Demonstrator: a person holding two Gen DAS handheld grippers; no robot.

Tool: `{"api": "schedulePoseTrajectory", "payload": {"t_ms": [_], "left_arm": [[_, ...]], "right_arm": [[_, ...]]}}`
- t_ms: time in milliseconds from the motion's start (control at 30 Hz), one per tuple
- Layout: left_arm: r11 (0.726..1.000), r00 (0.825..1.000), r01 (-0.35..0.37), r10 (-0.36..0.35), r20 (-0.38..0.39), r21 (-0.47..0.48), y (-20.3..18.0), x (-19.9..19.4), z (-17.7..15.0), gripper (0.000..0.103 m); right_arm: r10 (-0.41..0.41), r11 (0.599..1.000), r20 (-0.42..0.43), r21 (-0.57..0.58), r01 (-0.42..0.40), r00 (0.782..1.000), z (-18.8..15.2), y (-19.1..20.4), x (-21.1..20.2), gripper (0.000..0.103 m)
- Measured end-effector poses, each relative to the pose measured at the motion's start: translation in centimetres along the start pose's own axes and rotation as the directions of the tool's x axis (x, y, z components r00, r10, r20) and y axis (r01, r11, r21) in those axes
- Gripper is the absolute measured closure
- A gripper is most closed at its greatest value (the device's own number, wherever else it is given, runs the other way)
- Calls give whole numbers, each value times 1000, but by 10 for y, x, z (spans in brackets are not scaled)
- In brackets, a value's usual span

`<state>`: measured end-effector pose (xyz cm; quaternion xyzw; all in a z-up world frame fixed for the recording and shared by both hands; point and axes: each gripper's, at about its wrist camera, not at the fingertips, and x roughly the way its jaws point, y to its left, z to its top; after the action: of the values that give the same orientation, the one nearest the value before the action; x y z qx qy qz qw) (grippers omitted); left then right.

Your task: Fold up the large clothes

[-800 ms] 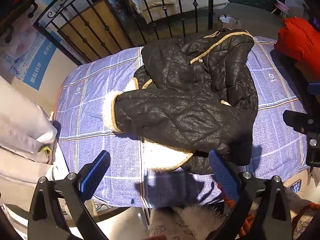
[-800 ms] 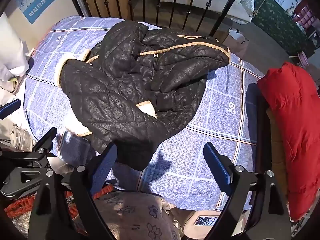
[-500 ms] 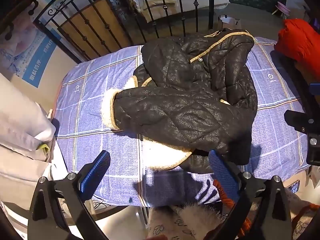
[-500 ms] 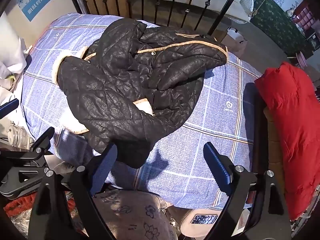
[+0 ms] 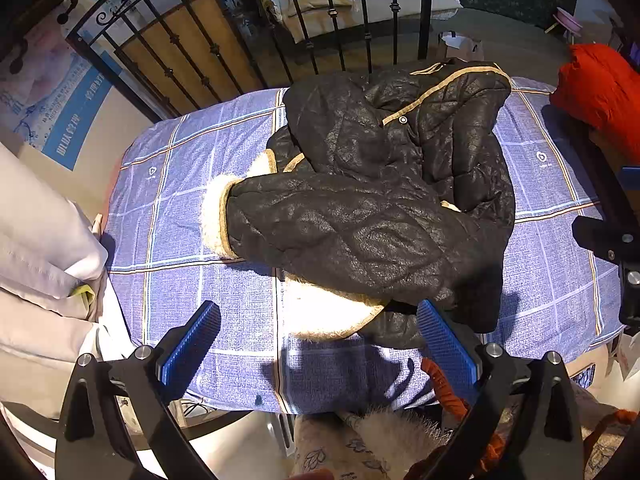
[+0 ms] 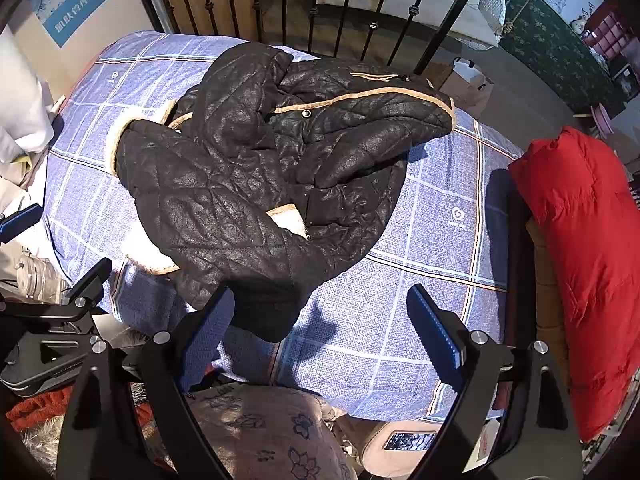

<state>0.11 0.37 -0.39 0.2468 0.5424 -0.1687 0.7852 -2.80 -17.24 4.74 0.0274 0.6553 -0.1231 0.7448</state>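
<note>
Both wrist views above near edge, facing same jacket (image 5: 372, 208) (left, right).

Jacket (image 5: 372, 216) on the table (image 5: 180, 280), seen from my rig

It lies mid-table, reaching toward the near edge; I see railing (image 5: 320, 28) behind the far edge, a bundle (image 6: 580, 240) off the right edge.

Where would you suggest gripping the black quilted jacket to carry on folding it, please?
Probably the fleece-lined hem corner of the black quilted jacket, approached from the near table edge. It lies flat and exposed on the blue checked cloth, right ahead of the open left gripper.
</note>
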Motion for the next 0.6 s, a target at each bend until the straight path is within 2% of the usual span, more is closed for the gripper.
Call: {"api": "schedulePoseTrajectory", "payload": {"t_ms": [600], "left_arm": [[1000, 1000, -11, 11, -20, 8, -2, 4, 1, 6]], "right_arm": [[13, 999, 5, 40, -13, 1000, 0, -9, 1, 16]]}}
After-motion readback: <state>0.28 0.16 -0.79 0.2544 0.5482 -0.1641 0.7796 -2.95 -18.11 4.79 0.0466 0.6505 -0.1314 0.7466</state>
